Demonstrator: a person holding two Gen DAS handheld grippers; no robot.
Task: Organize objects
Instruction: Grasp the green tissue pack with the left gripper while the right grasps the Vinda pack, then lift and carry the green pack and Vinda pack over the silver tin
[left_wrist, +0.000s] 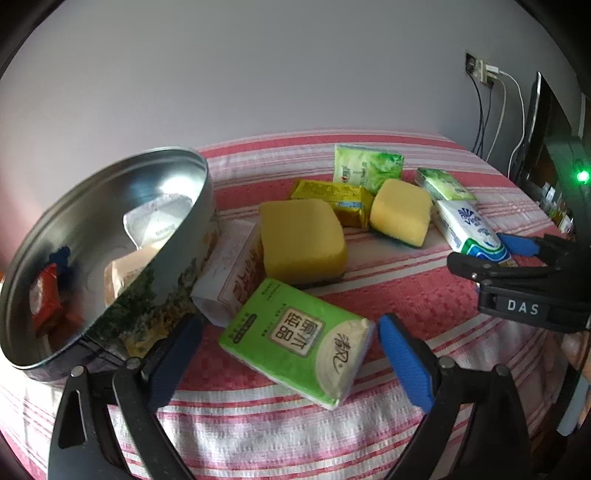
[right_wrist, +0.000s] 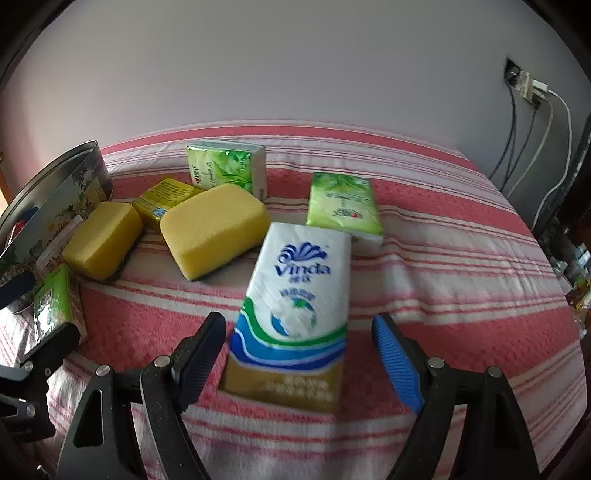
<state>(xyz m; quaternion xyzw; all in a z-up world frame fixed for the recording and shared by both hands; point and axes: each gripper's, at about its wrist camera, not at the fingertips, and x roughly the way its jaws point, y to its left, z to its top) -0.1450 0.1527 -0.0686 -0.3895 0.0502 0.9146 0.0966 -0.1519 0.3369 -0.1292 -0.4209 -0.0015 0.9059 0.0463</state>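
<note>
A: Start at the left. What is there?

B: A round metal tin (left_wrist: 110, 236) tilts on the striped cloth (left_wrist: 406, 295), with small wrapped packets (left_wrist: 46, 299) inside it. Just beside its wall lies a white and red pack (left_wrist: 236, 273).

A: And the left gripper (left_wrist: 288, 362)?

B: Its jaws are spread wide. A bright green tissue pack (left_wrist: 295, 339) lies flat on the cloth between the two fingers, with a gap on each side; neither pad presses it.

A: Further along?

B: A large yellow sponge (left_wrist: 303, 240) sits behind that pack, touching the white and red one. Behind the sponge is a yellow wrapped pack (left_wrist: 332, 199), then a second yellow sponge (left_wrist: 400, 212). A pale green leaf-print pack (left_wrist: 365, 166) stands at the back, and another leaf-print pack (right_wrist: 343, 203) lies nearer the right.

A: The right gripper (right_wrist: 299, 362)?

B: Spread as well. The white Vinda tissue pack (right_wrist: 299, 295) rests on the cloth between its fingers, its near end a little blurred, and I see clear cloth between the blue pad (right_wrist: 397, 365) and the pack.

A: Beyond that?

B: Cables (right_wrist: 532, 147) hang from a wall socket (right_wrist: 524, 88) at the far right.
</note>
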